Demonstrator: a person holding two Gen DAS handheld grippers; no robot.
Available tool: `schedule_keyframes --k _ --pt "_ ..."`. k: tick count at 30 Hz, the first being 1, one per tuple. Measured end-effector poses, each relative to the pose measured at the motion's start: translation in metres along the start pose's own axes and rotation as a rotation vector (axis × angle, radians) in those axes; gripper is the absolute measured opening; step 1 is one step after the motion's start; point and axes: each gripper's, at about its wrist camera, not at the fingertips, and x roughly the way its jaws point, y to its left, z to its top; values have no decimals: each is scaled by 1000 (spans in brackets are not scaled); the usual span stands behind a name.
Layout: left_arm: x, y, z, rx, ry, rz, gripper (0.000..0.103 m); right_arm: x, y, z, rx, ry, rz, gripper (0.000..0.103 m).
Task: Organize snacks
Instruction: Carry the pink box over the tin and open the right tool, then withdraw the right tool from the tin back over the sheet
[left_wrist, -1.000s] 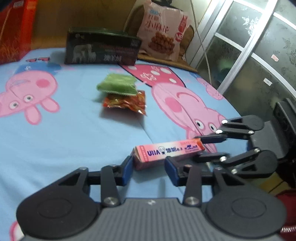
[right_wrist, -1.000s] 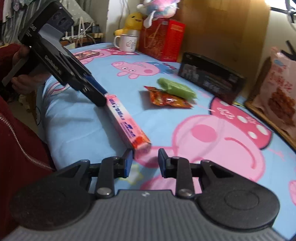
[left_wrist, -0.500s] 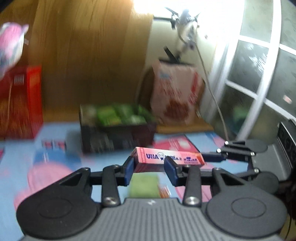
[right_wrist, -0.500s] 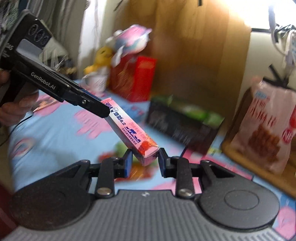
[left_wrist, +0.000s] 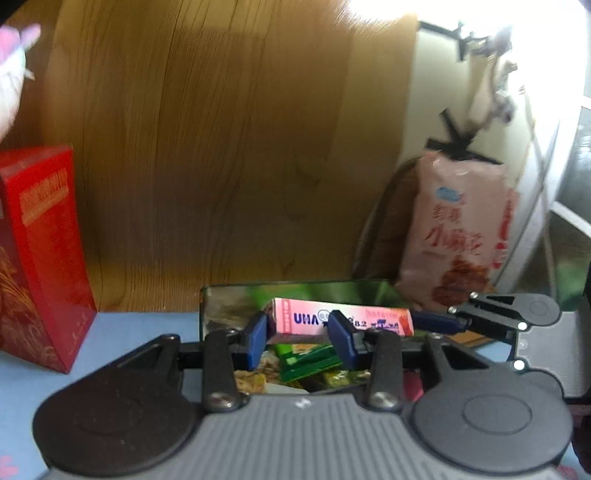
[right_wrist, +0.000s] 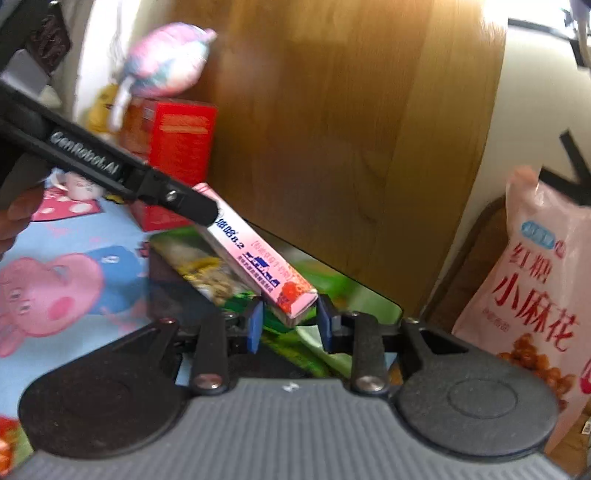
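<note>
A long pink snack box is held in the air between both grippers, over an open dark box with green and yellow packets inside. My left gripper is shut on its left end. My right gripper is shut on its other end. In the right wrist view the left gripper's fingers reach in from the left onto the pink box, and the dark box lies below. The right gripper's fingers show at the right in the left wrist view.
A red carton stands at the left on the blue cartoon-pig cloth. A big pink snack bag leans at the right against a chair. A wooden panel rises behind. A plush toy sits on the red carton.
Both grippers lifted the pink box off the cloth and carried it forward, to above the open dark box. The green and orange packets on the cloth have dropped out of view.
</note>
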Motion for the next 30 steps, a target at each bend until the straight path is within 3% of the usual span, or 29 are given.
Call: schedule_keyframes --k 5,8,10,14,17,23,27,30 --pt "16 -2 -7 -34 -2 71 36 4 -8 -6 91 -55 7 53" --pt "1 -9 -15 -51 -15 70 37 -16 -4 -14 124 -98 -4 53" --pt "-17 -19 -26 -38 -40 73 44 -32 0 -21 160 -124 2 53" --pt "-51 -28 -63 -36 -42 90 46 -71 13 -44 263 -151 72 54" --pt "-62 -31 -94 -44 7 134 46 -82 27 -67 355 -91 157 55" --pt "-71 -31 -137 -72 73 237 46 -87 38 -97 527 27 209 55" --pt "-78 -28 -154 -100 93 277 46 -86 44 -104 609 29 239 55" --pt "-82 -29 -161 -88 87 316 46 -80 49 -100 595 35 224 54"
